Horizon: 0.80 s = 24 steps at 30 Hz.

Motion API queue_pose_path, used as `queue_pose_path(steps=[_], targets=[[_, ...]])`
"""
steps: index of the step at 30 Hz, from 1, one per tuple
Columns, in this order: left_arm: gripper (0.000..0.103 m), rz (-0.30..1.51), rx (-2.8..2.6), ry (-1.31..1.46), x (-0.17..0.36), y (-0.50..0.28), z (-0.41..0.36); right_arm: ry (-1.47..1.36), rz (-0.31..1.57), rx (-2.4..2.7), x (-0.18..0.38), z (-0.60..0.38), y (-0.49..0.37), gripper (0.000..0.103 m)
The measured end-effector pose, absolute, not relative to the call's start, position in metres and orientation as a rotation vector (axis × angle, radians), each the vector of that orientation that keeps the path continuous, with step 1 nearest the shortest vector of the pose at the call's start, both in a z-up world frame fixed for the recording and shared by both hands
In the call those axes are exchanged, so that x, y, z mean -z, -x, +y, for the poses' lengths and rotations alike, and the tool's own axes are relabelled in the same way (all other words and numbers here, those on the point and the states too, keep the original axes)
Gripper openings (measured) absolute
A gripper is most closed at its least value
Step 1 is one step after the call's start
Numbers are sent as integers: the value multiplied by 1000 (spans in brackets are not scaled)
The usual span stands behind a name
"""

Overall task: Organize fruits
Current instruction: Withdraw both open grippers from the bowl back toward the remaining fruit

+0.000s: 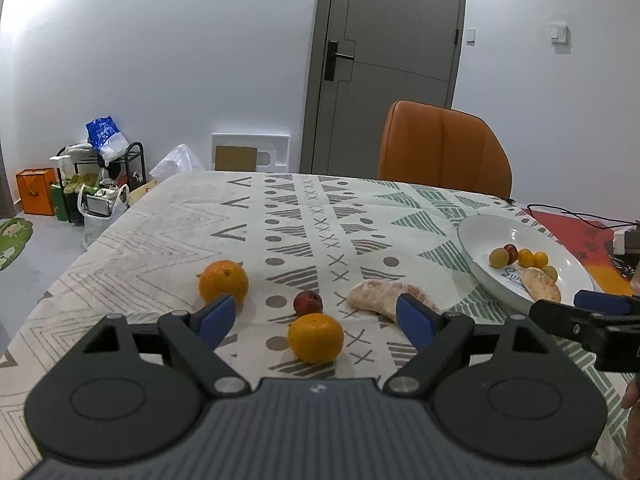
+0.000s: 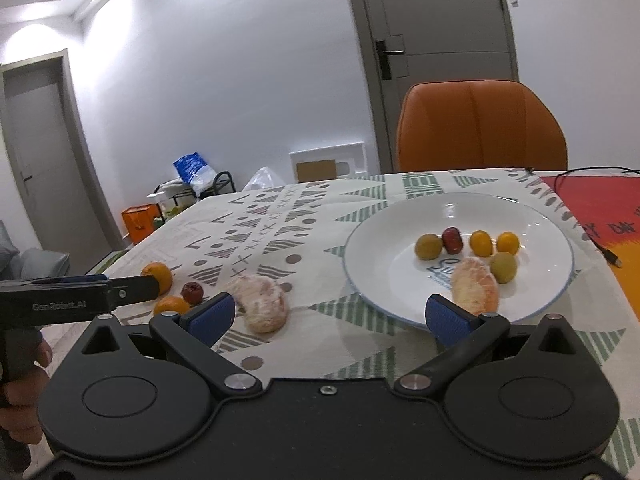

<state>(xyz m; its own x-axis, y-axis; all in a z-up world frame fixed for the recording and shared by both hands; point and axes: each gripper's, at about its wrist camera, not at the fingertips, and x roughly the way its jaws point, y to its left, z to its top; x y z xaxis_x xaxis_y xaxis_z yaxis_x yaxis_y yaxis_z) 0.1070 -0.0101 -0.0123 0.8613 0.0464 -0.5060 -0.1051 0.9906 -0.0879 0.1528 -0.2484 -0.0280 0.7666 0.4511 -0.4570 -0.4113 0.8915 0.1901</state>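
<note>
the left gripper [image 1: 316,318] hangs spread wide and empty over the patterned tablecloth [image 1: 180,220], with a small orange [image 1: 315,337] between its fingers, a dark red fruit [image 1: 307,302] just behind it, a bigger orange [image 1: 224,282] to the left and a peeled citrus piece [image 1: 380,296] to the right. the right gripper [image 2: 330,316] is likewise spread and empty at the near rim of the white plate [image 2: 380,248], which holds five small fruits [image 2: 480,243] and a peeled segment [image 2: 476,284].
</note>
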Motion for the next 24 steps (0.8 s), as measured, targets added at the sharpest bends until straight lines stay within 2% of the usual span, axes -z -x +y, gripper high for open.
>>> queue_pose_path(steps=[11,19,24], targets=[[78,562,-63,155,25,-113,-1,-51,546,-487,31,-234,-155,103],[65,587,-45,178,34,-121,2,-25,565,-505,33,-223,-162,103],[64,591,-35,190,37,-125,5,-7,564,-500,33,-219,-167,103]])
